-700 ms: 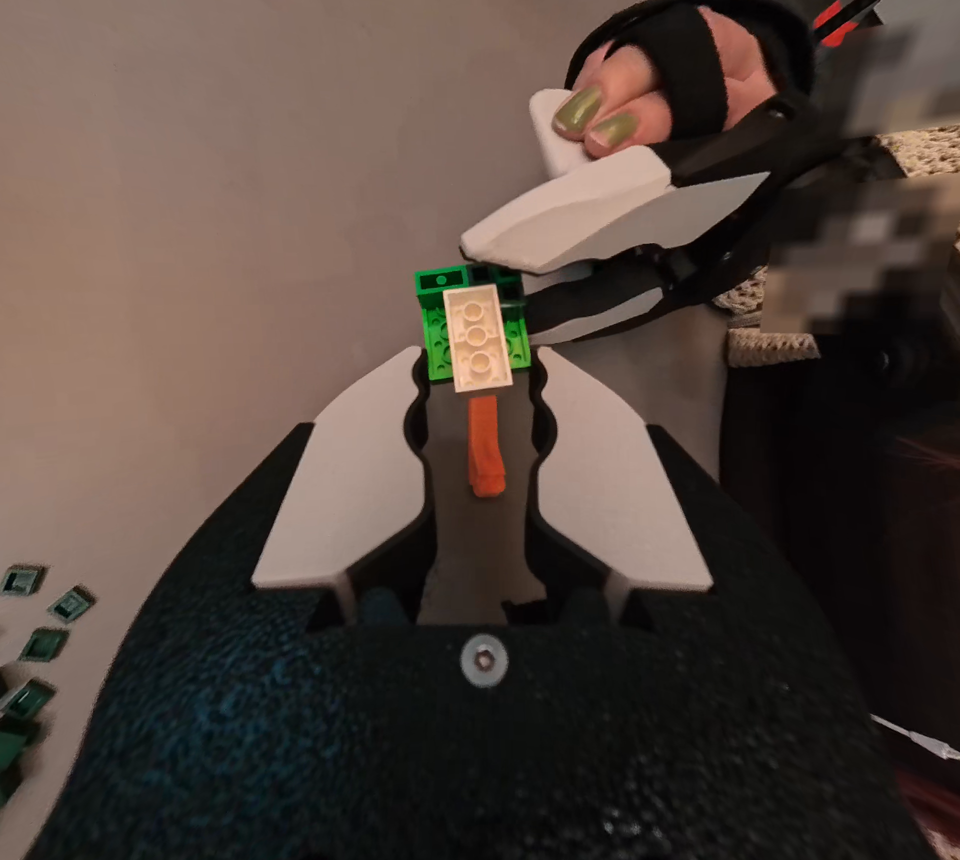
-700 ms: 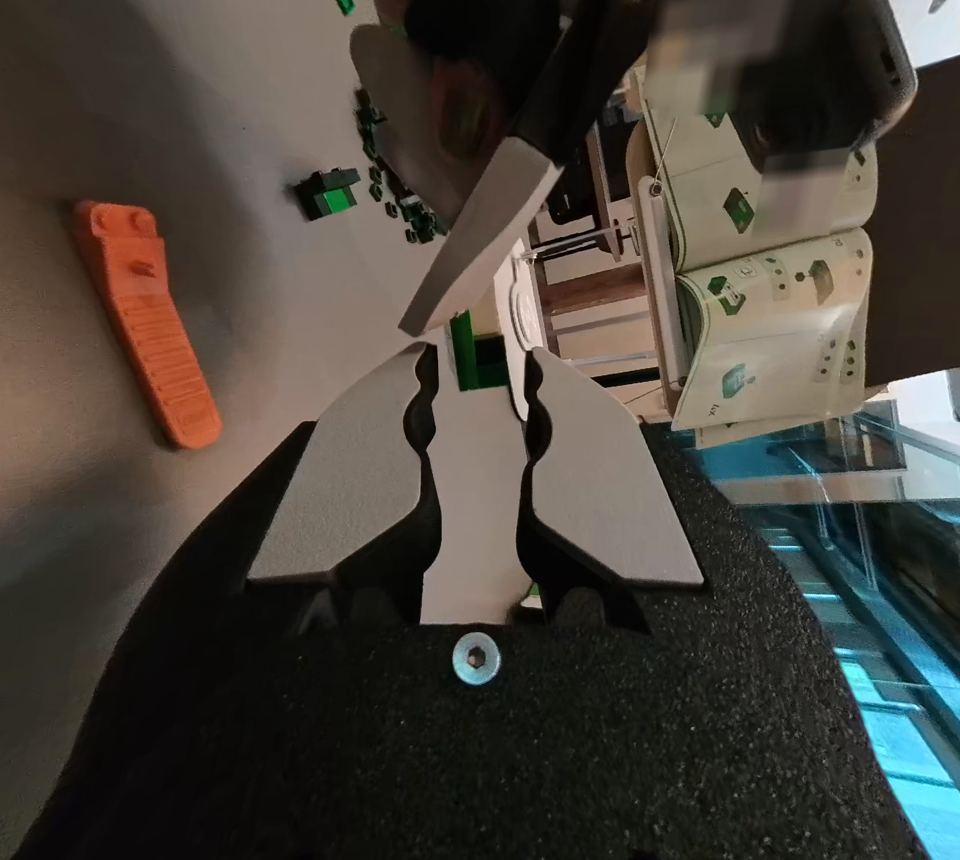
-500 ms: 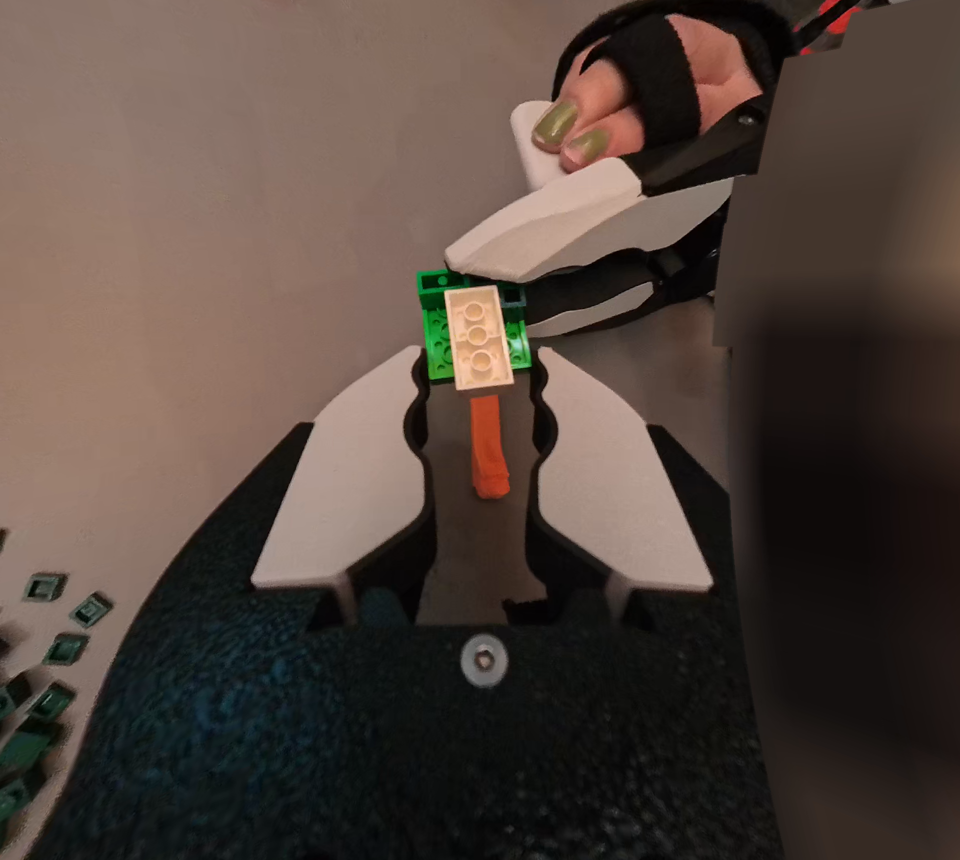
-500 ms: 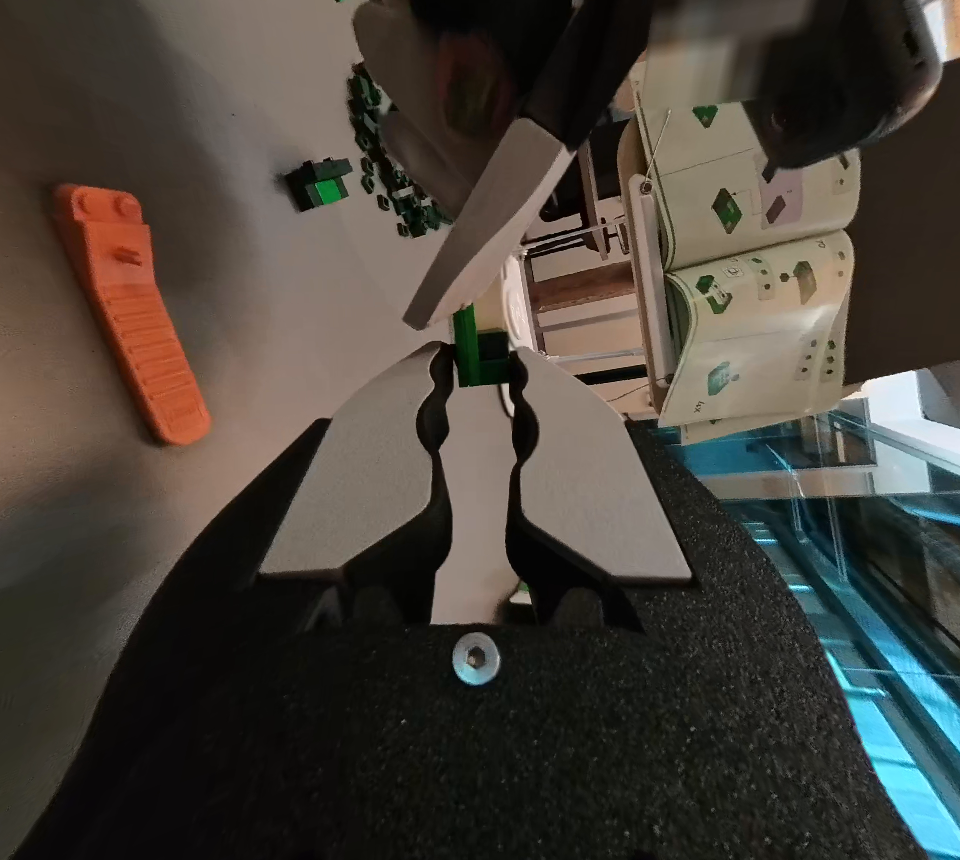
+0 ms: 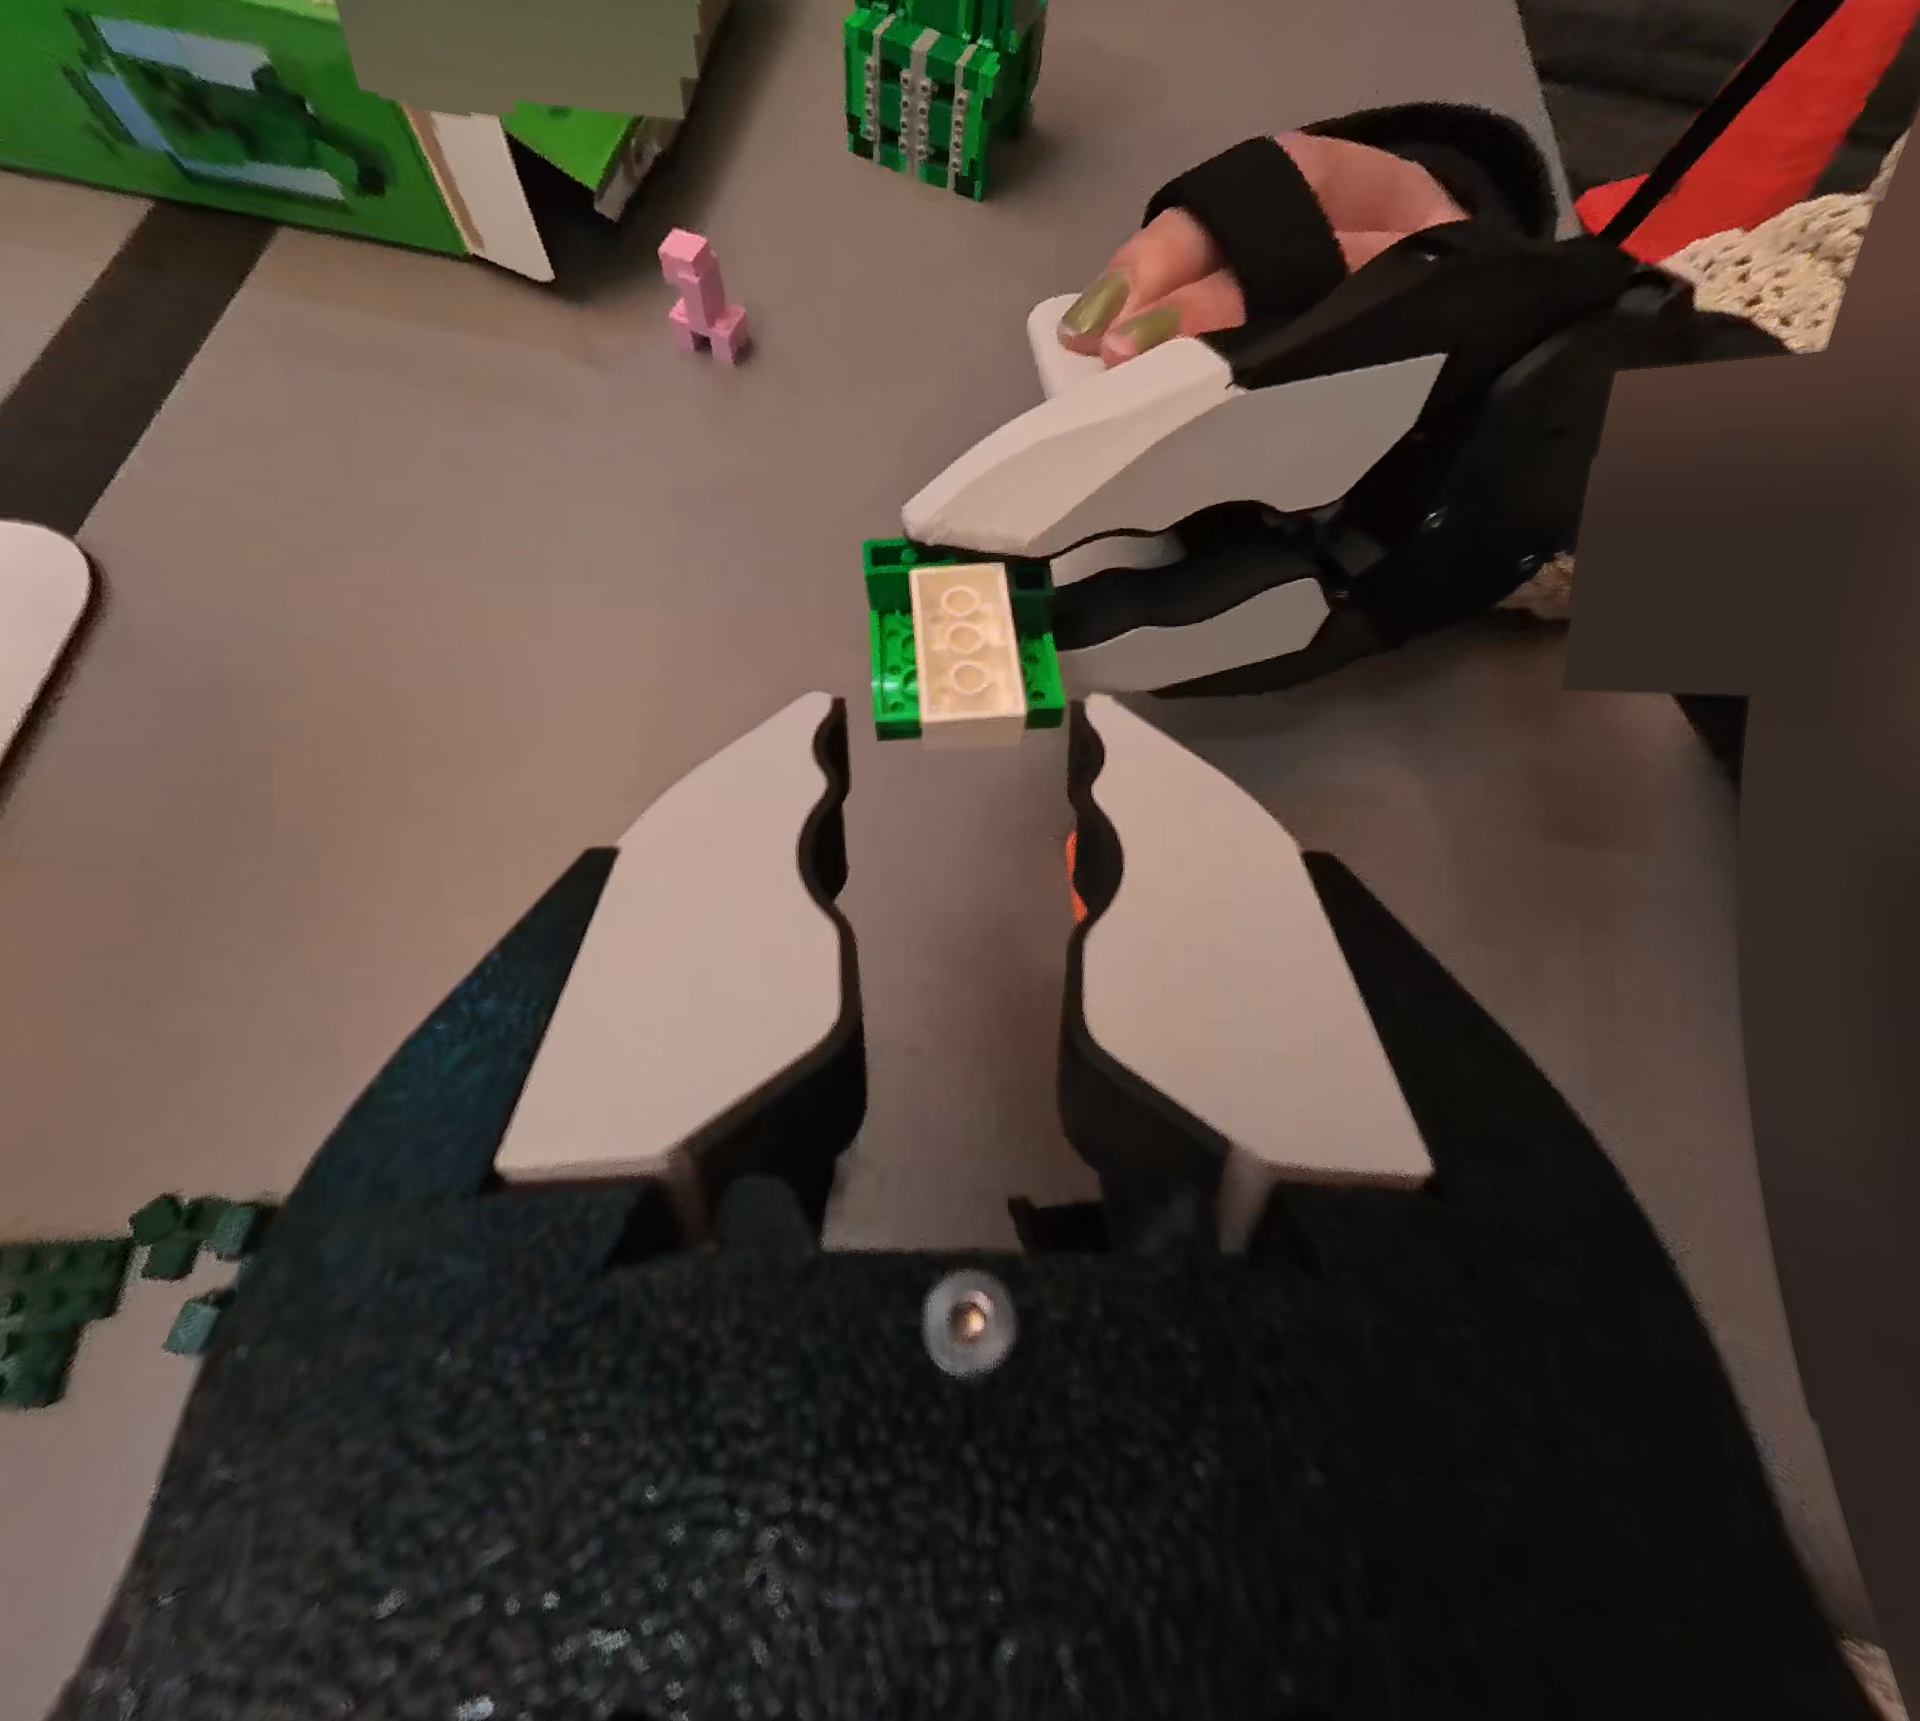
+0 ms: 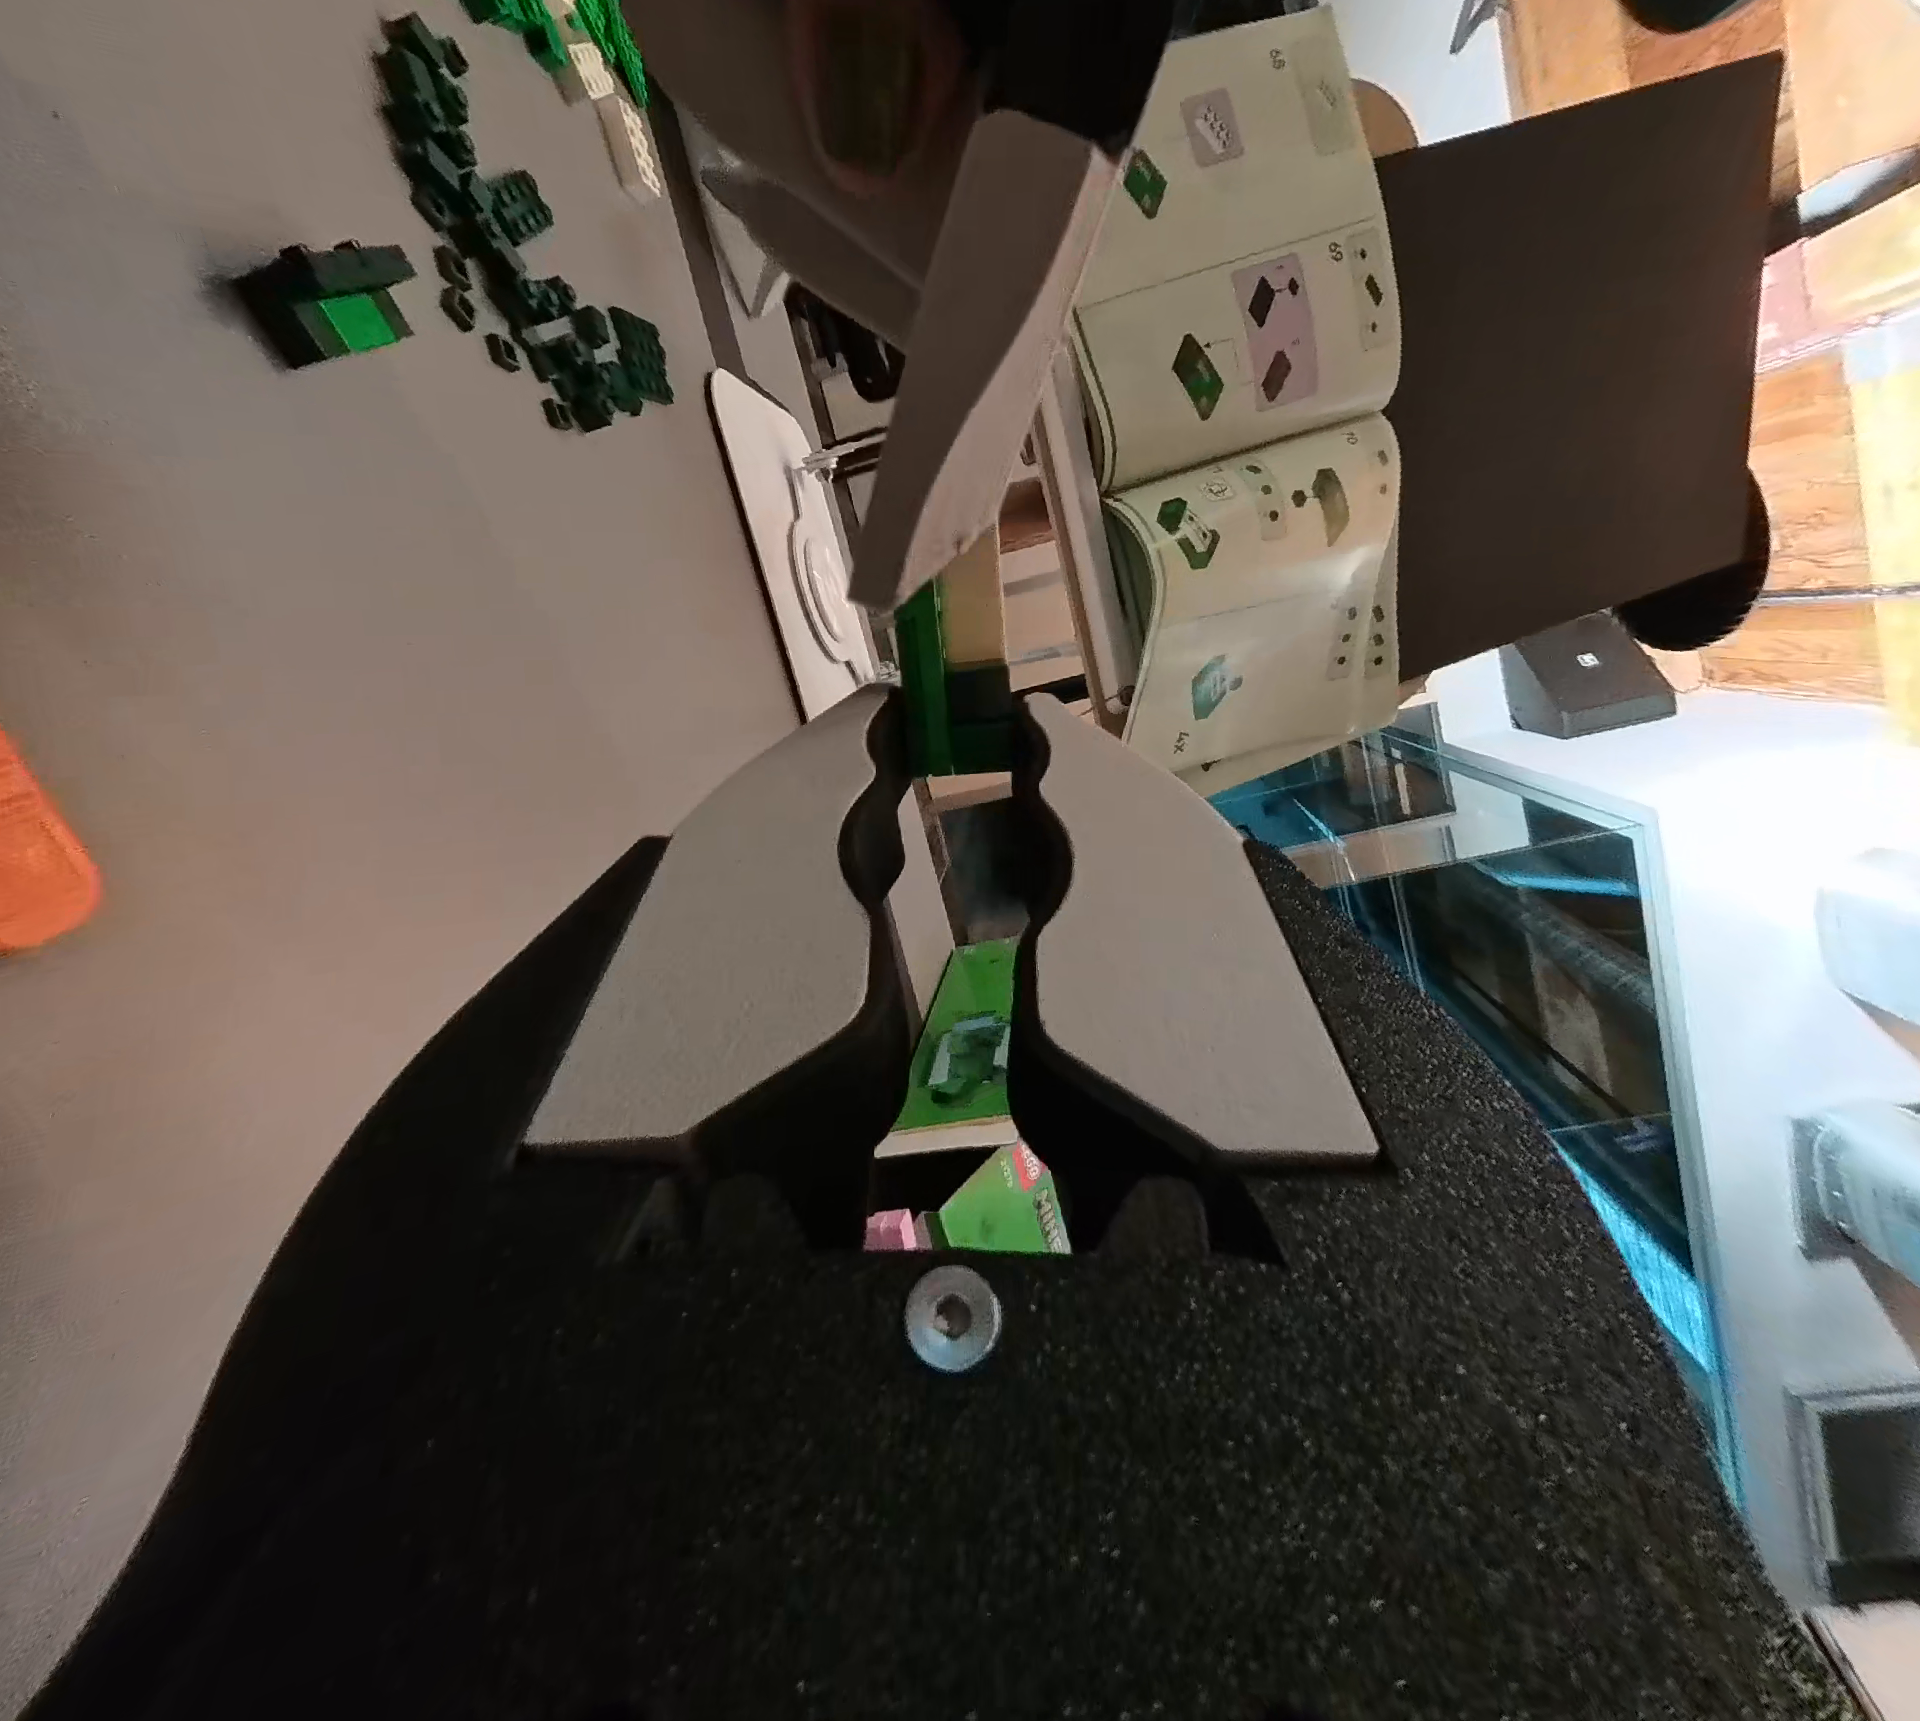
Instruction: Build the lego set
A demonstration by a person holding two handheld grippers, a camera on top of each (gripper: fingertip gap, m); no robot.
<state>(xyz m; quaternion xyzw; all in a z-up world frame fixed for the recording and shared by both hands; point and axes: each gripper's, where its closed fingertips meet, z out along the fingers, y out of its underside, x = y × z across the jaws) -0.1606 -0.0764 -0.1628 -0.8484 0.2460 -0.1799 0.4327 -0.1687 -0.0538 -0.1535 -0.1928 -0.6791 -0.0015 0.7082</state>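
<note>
A small green assembly (image 5: 894, 663) topped with a white brick (image 5: 966, 643) hangs just above the grey table. My right gripper (image 5: 1023, 596) comes in from the right and is shut on its far end. In the right wrist view the right gripper (image 6: 961, 710) pinches the green assembly (image 6: 930, 684) edge-on. My left gripper (image 5: 956, 721) is open, with its fingertips on either side of the assembly's near edge. One left finger (image 6: 987, 341) reaches down to the piece in the right wrist view.
A green box (image 5: 208, 61), a tall green figure (image 5: 945, 9) and a pink figure (image 5: 701, 300) stand at the back. Loose green pieces (image 6: 499, 217), a small dark block (image 6: 332, 305), an orange separator (image 6: 42, 861) and an open booklet (image 6: 1247, 424) lie around.
My right gripper closed on the green assembly. Both grippers tilted and rose, so the box and figures came into the left view. The left jaws kept the same width.
</note>
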